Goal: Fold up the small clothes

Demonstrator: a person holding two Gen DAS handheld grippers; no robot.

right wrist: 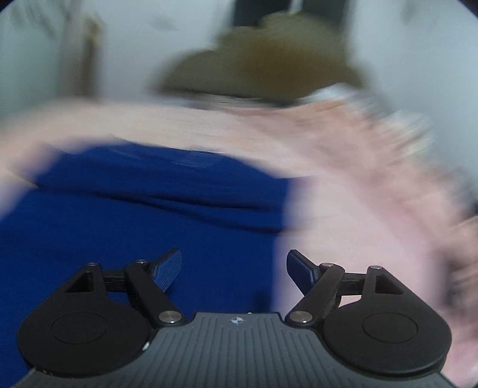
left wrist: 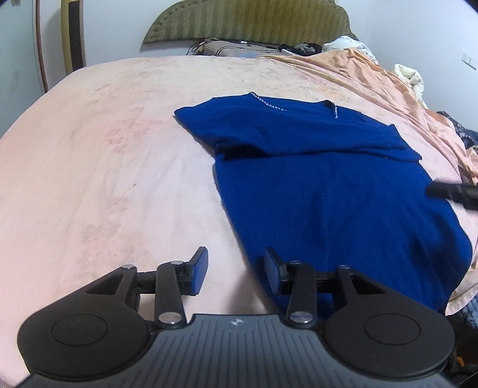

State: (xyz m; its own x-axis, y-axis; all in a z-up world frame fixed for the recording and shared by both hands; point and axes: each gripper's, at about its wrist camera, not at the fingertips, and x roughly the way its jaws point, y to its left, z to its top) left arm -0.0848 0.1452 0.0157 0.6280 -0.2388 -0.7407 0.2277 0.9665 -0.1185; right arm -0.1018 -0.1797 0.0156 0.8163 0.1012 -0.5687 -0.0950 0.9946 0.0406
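Observation:
A royal blue top (left wrist: 328,185) lies flat on the pink bed sheet (left wrist: 104,167), its beaded neckline (left wrist: 267,104) toward the headboard and a sleeve folded across the chest. My left gripper (left wrist: 236,268) stands open at the top's near left hem; its right finger is over the cloth and nothing is between the pads. The dark tip of my right gripper (left wrist: 451,192) shows at the top's right edge. The right wrist view is blurred: my right gripper (right wrist: 234,270) is open above the right edge of the blue top (right wrist: 134,215), beside the pink sheet (right wrist: 343,223).
An olive headboard (left wrist: 248,21) stands at the far end, with pillows and dark clutter (left wrist: 239,47) below it. A crumpled orange blanket (left wrist: 373,77) and white cloth (left wrist: 409,77) lie along the right side. The bed's left half is bare sheet.

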